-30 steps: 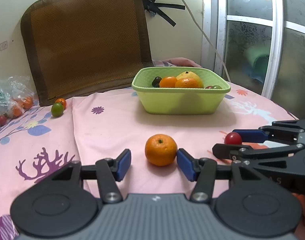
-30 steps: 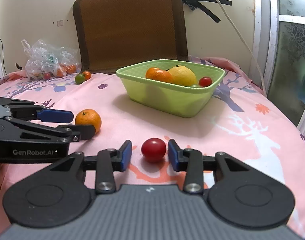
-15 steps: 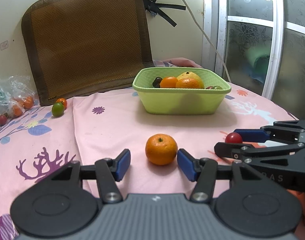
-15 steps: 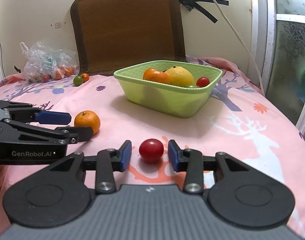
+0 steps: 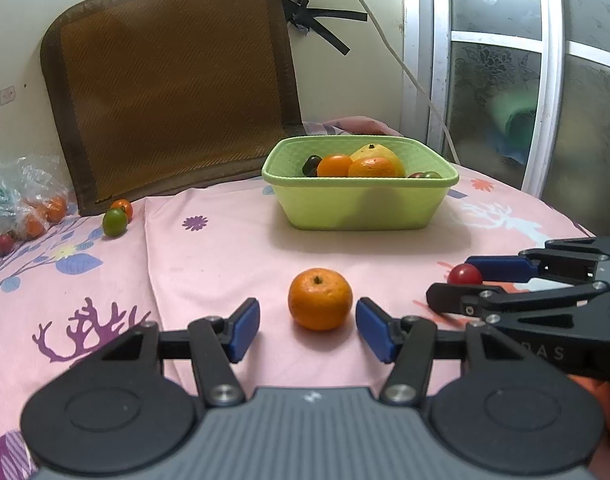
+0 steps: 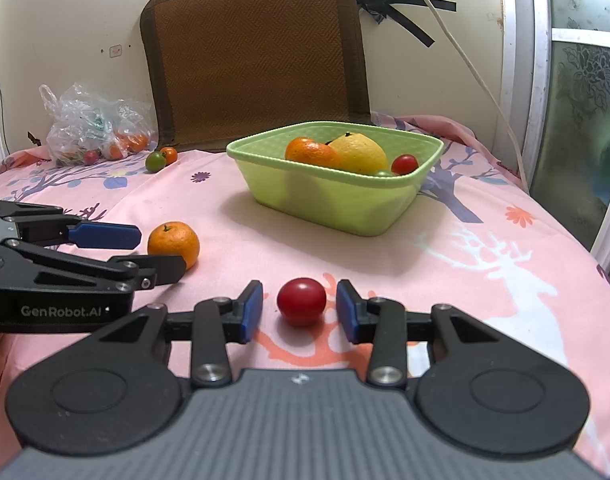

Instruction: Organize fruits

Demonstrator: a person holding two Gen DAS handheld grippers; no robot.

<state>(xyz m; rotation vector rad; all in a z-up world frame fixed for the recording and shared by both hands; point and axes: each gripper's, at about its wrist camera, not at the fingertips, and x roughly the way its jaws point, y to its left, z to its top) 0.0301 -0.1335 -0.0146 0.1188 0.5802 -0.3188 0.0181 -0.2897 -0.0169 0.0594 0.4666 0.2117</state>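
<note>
Left gripper (image 5: 307, 330) is sitting low over the pink patterned cloth (image 5: 209, 264) covering the worktop, its blue-padded jaws released and standing either side of a round orange mandarin (image 5: 320, 298). Clear gaps are showing between both pads and the fruit; the mandarin is resting on the cloth, not gripped.

Right gripper (image 6: 298, 311) is doing the same just alongside, jaws released, bracketing a small glossy red tomato (image 6: 301, 301) that is lying on an orange coral print. Neither pad is touching it. In the left wrist view the right gripper is reaching in from the right edge with the tomato showing between its fingers.

Further back, toward the middle of the cloth, a light green rectangular plastic basket (image 6: 333, 204) is standing upright. It is holding an orange citrus (image 6: 311, 152), a larger yellow citrus (image 6: 359, 152), a small red tomato (image 6: 404, 164) and a bit of something green at the rim; the left wrist view is also showing a dark fruit (image 5: 312, 165) at the far left inside.

Beyond the basket on the left, a small green fruit (image 6: 154, 161) and a small orange one (image 6: 169, 155) are lying touching each other on the cloth. Just past them, a crumpled clear plastic bag (image 6: 93, 128) is holding more small orange and red fruits.

At the back, a brown woven mat (image 6: 253, 52) is leaning against the cream wall, with a white cable (image 6: 457, 40) running down beside it.
</note>
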